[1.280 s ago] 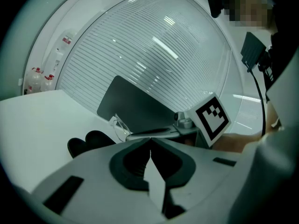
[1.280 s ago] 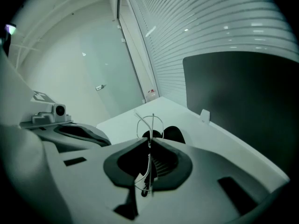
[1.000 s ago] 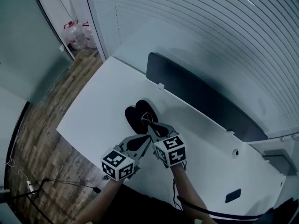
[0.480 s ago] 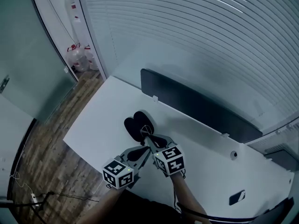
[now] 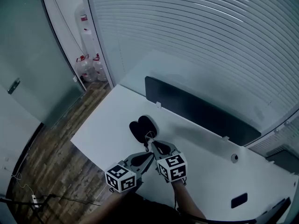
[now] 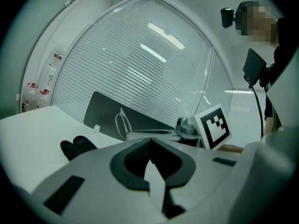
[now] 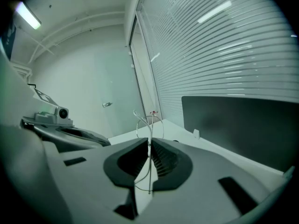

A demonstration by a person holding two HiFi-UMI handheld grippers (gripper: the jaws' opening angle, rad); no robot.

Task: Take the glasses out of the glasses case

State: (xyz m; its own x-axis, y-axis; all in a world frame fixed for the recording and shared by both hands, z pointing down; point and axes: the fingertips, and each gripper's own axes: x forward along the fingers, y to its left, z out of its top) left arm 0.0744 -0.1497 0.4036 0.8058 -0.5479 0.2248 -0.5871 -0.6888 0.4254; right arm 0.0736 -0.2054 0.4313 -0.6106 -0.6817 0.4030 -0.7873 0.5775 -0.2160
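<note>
Head view, looking steeply down on a white table (image 5: 103,120). An open black glasses case (image 5: 142,126) lies on it, both halves facing up, nothing visible inside.

Just on the near side of the case, two hand-held grippers point toward it, side by side, tips close together. The right gripper (image 5: 152,142) is pinching a pair of thin wire-frame glasses (image 7: 148,121): in the right gripper view the jaws are closed on the fine metal, w/ the lenses sticking up beyond the tips. The glasses sit at the case's near edge, raised off the table and clear of the case (the left gripper view shows them higher than the case and to its right).

The left gripper (image 5: 148,155) is beside the right one, also on the near side of the case; its jaws are pressed together w/ nothing between them.

Beyond the case, a dark divider panel (image 5: 201,110) stands along the far edge of the table, w/ white slatted blinds (image 5: 210,41) behind it. Left of the case, past the table edge, is wood-plank floor (image 5: 56,162), and far off that way stand large water bottles (image 5: 88,66).
</note>
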